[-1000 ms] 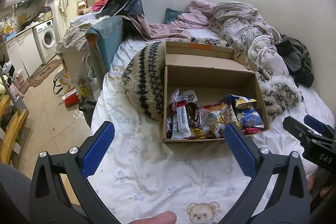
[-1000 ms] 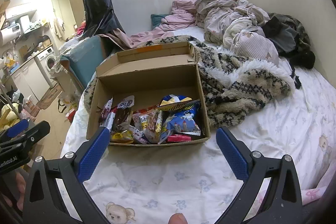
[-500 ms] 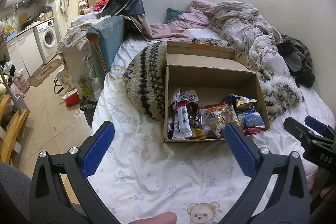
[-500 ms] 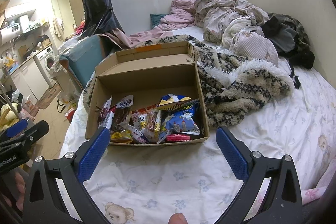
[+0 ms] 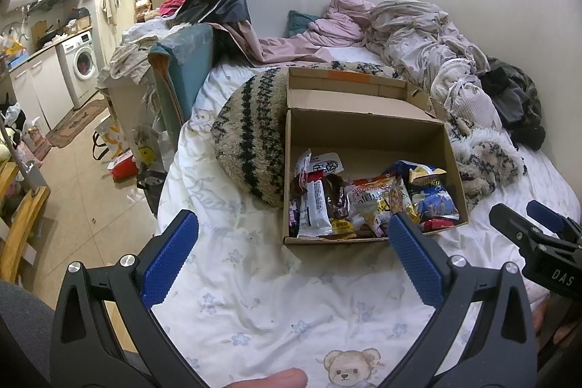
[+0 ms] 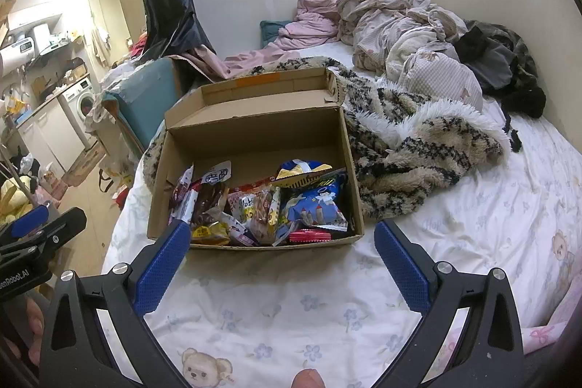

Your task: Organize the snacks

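An open cardboard box point(image 5: 363, 130) point(image 6: 254, 133) sits on the bed with its lid flap back. Several snack packets lie heaped along its near side: a white bar point(image 5: 316, 206), a blue castle-print bag point(image 5: 434, 204) point(image 6: 314, 208), a yellow packet point(image 6: 209, 232) and a red one point(image 6: 309, 236). My left gripper point(image 5: 291, 250) hovers open above the sheet just short of the box, nothing between its blue pads. My right gripper point(image 6: 282, 253) is open too, facing the box's front wall, and empty. Each gripper shows at the other view's edge.
A furry striped blanket point(image 6: 418, 140) point(image 5: 251, 133) wraps around the box's far side and both flanks. Crumpled bedding and dark clothes point(image 6: 491, 60) pile by the wall. The bed edge drops to a tiled floor point(image 5: 83, 177) at left, with bags and a washing machine point(image 5: 82, 64) beyond.
Both views have shifted very slightly, the box staying almost in place. Both grippers remain open and empty.
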{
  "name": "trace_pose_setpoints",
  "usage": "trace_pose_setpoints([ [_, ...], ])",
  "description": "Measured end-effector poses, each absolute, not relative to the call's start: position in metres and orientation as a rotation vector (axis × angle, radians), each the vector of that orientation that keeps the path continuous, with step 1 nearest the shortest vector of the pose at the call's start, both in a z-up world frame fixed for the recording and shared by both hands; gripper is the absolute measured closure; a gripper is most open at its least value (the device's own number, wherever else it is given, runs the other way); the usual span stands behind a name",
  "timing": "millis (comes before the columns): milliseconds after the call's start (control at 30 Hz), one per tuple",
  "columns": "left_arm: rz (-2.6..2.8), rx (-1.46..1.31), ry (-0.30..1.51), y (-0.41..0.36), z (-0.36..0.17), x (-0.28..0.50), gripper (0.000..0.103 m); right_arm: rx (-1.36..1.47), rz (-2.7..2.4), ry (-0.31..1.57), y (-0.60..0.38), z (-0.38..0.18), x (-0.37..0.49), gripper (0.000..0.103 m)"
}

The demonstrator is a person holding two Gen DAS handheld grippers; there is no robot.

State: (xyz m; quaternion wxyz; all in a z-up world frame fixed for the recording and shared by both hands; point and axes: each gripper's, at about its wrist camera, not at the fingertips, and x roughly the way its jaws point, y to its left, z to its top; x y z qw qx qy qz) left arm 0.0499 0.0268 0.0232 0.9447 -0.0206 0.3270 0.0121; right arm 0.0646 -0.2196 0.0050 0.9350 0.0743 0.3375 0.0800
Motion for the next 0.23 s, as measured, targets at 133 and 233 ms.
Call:
trace_pose_setpoints([
  [133, 0.021, -0.042, 0.668, 0.0262, 0.0205, 0.0496, 0.000, 0.152, 0.164, 0.691, -0.2188, 0.0050, 0.0646, 0.000],
  [233, 0.018, -0.041, 0.673, 0.0253, 0.0175, 0.0489, 0.000, 0.149, 0.164, 0.688, -0.2201, 0.0050, 0.0637, 0.000],
])
